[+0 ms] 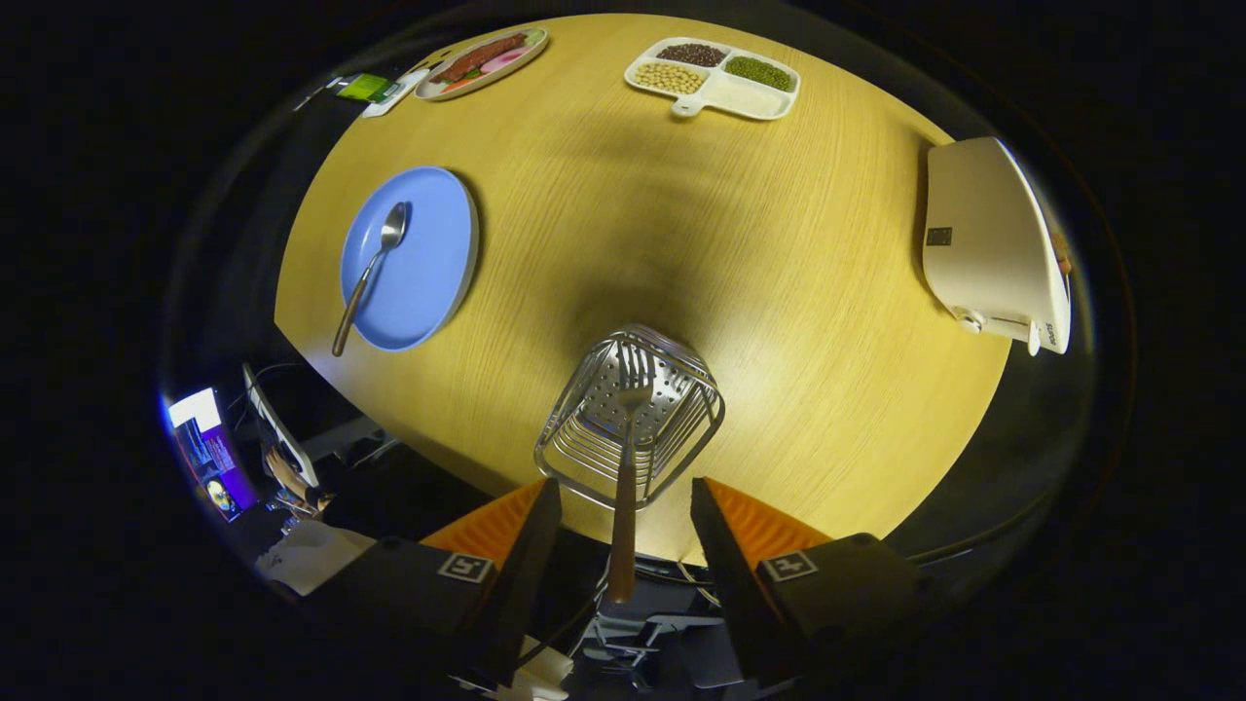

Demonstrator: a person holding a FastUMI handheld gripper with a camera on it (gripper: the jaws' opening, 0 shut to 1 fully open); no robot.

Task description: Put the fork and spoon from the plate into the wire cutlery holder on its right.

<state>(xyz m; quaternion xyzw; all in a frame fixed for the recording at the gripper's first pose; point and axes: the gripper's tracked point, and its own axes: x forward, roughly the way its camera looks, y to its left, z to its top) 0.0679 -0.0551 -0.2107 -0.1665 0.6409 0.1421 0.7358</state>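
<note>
The round yellow wooden tabletop [759,253] has lots of bare room in its middle. A round blue plate [428,282] sits by its left edge, with the brown-handled metal spoon [372,271] on it. The silver wire cutlery holder [631,414] stands at the near edge. The brown-handled fork [625,487] stands inside it, tines down. The gripper [625,521] is wide open and holds nothing.

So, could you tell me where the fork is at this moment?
The fork stands in the wire cutlery holder, tines down, just ahead of the open gripper, its handle between the fingers untouched.
</note>
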